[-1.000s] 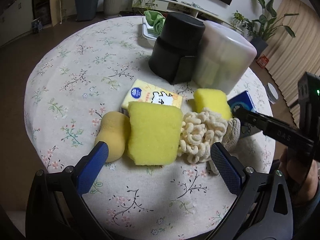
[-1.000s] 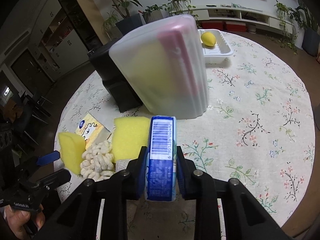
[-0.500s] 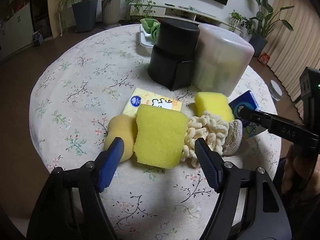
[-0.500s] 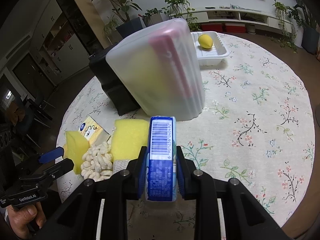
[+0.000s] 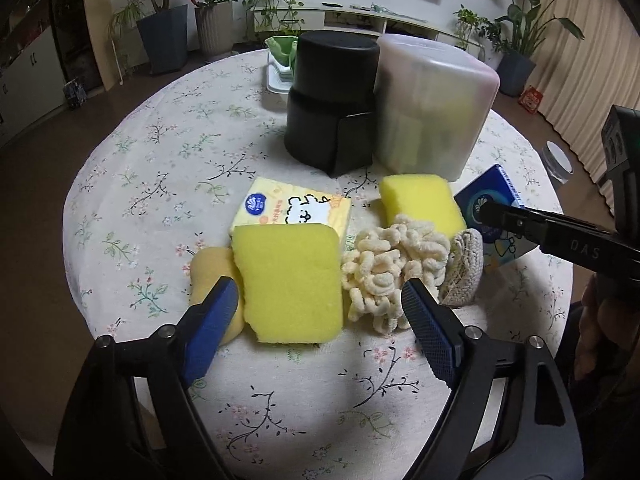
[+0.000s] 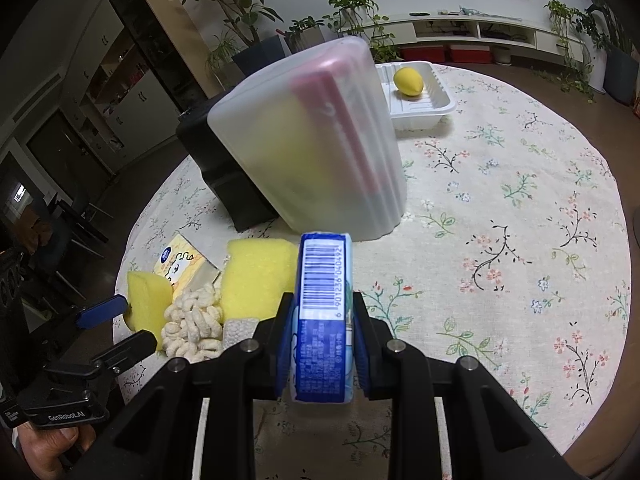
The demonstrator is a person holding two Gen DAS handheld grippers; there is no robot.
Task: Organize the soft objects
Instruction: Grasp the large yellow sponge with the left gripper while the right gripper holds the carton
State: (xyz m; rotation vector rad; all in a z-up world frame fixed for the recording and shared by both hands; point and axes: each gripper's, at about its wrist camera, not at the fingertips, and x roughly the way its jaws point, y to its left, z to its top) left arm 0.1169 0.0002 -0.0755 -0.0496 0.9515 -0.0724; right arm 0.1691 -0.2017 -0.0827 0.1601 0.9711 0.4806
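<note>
In the left wrist view, the left gripper (image 5: 316,304) hangs over the floral tablecloth (image 5: 168,168), its jaws opening wide and gripping nothing. The large yellow sponge (image 5: 292,280) lies flat between the blue pads, not pressed by them. A tan sponge (image 5: 208,276) touches its left edge; a cream looped scrubber (image 5: 392,260) lies to its right.

In the right wrist view, the right gripper (image 6: 322,340) is clamped on a blue tissue pack (image 6: 323,312), held on edge above the table's near part. A frosted plastic container (image 6: 316,144) stands just beyond it.
</note>
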